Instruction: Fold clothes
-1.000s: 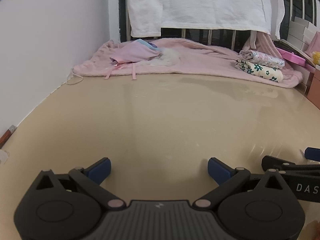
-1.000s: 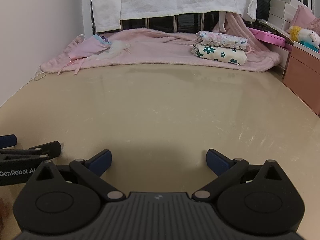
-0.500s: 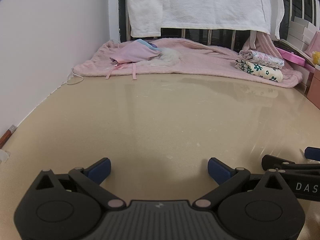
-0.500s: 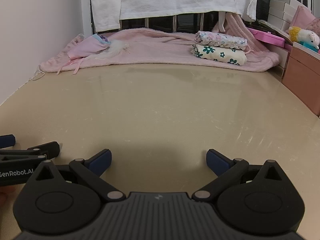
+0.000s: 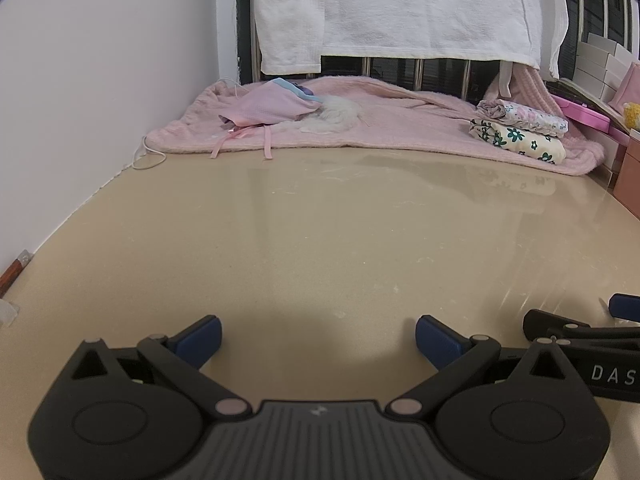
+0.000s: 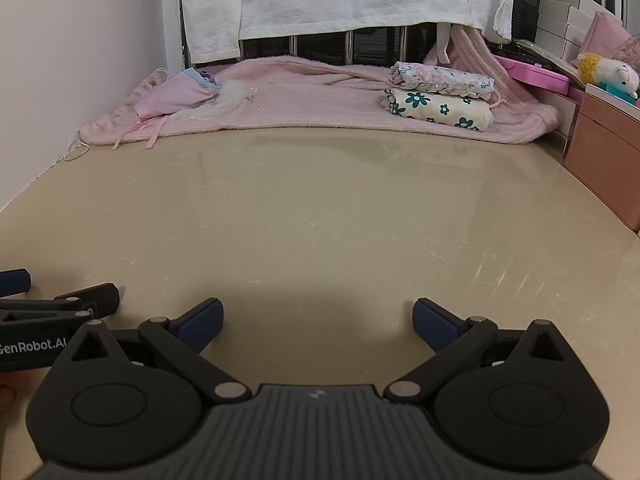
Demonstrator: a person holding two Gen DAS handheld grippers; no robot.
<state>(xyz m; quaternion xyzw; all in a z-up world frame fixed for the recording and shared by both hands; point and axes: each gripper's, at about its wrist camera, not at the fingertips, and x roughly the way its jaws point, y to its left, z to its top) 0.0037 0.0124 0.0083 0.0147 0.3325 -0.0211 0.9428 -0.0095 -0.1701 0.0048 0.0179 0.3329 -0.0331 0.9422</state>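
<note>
A heap of unfolded clothes (image 5: 280, 110) (image 6: 188, 94), pink with a light blue edge and a white fluffy piece, lies at the far left on a pink blanket (image 5: 400, 124) (image 6: 316, 96). Two folded floral garments (image 5: 520, 128) (image 6: 438, 96) are stacked at the far right of the blanket. My left gripper (image 5: 318, 334) hovers low over the beige table near its front, open, nothing between its blue pads. My right gripper (image 6: 318, 320) is beside it, likewise open and empty, and shows at the right edge of the left wrist view (image 5: 580, 326).
The glossy beige table (image 5: 340, 220) (image 6: 340, 208) stretches from the grippers to the blanket. A white wall (image 5: 80, 100) runs along the left. A white towel (image 5: 400, 8) hangs on a rail behind. Pink-brown drawers (image 6: 604, 156), boxes and a plush toy (image 6: 608, 72) stand at the right.
Both grippers have drifted very slightly forward and stayed open. Nothing on the table has moved.
</note>
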